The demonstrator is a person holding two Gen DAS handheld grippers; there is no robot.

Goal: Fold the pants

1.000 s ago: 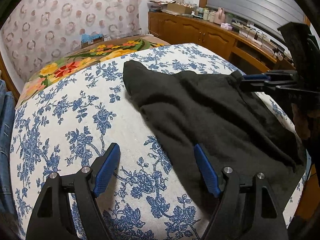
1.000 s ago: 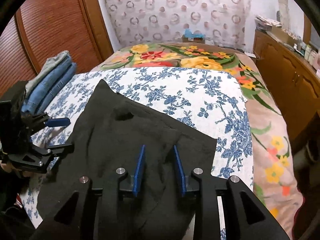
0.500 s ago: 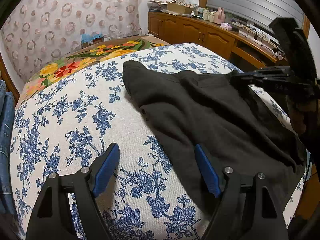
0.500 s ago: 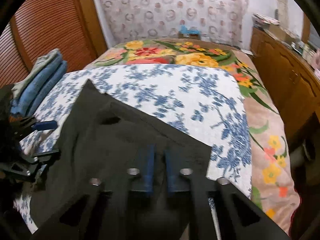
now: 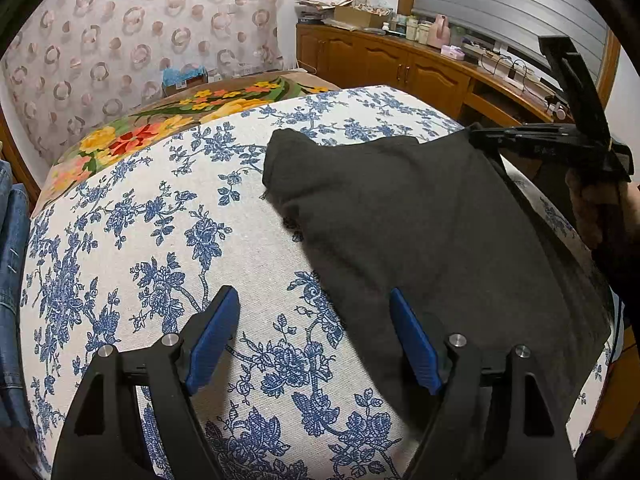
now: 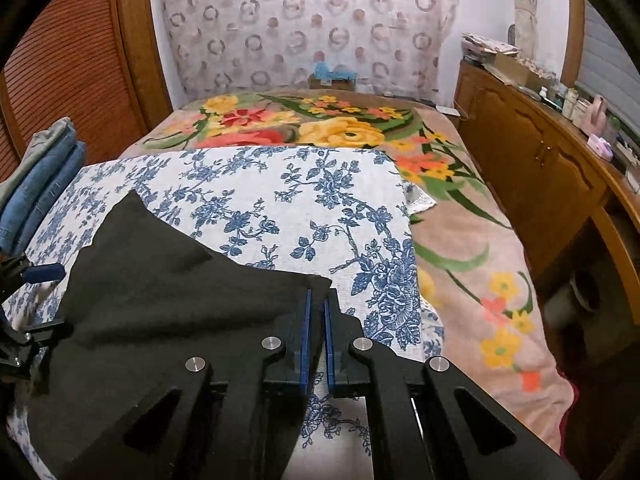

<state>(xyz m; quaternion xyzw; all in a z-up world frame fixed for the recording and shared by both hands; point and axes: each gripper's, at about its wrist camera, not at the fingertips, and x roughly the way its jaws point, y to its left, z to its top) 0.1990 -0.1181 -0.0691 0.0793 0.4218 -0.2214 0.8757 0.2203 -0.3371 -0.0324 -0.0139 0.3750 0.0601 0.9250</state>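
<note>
We have the right tool (image 6: 316, 332) clamped on a corner of the black pants (image 6: 168, 280); its blue pads have just been closing, and the corner of cloth sits pinched at their tips, raised a little off the bed. Our left tool (image 5: 312, 336) hangs with its jaws wide and nothing between them, its right pad just over the pants' near edge, its left pad over the bare blue-flowered sheet (image 5: 132, 248).

We judge this to be the start of a fold: one corner taken, the matching one not yet. The next move calls for the left tool to go down onto the near edge and close there, so that both corners can be carried across together; lifting with one alone would likely drag the cloth askew.

The pants lie spread over the near right part of the bed, running from the near edge towards the bed's right side, with one pointed end reaching out towards the middle of the sheet. Beyond them the sheet is bare up to the flowered blanket (image 6: 340, 128) at the far end, and folded jeans (image 6: 44, 184) are stacked at the left edge.
</note>
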